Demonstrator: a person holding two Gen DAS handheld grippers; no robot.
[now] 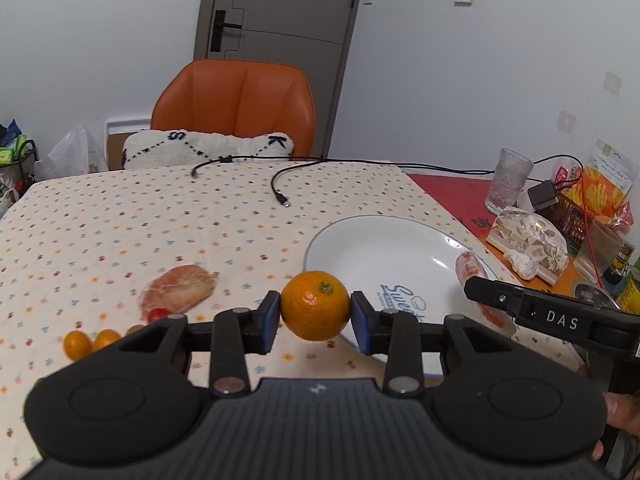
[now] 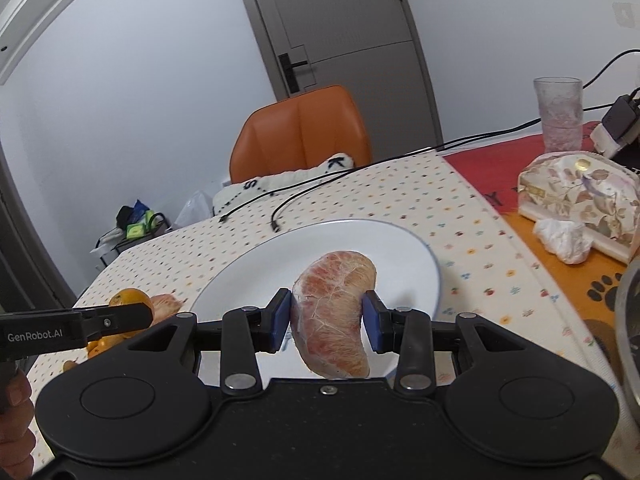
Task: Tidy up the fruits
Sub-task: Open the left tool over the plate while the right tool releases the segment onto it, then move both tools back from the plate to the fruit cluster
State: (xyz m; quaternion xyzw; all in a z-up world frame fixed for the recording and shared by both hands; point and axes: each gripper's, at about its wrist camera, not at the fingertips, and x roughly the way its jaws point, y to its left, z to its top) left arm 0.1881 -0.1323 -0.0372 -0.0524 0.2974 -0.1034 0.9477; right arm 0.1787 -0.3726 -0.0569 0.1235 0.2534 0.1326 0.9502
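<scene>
Both grippers grip fruit over the plate (image 2: 420, 256) — my left gripper (image 1: 315, 316) squeezes one orange (image 1: 315, 305), my right gripper (image 2: 327, 320) one pomelo segment (image 2: 334, 312); another segment (image 1: 178, 288), two kumquats (image 1: 91, 343) lie on the cloth (image 1: 120, 216)

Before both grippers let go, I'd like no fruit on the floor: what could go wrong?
1. The orange, pinched in the left gripper, hangs at the plate's near rim; released here it may roll off.
2. The pomelo segment in the right gripper is soft and could squash.
3. The grippers are close and may collide.
</scene>
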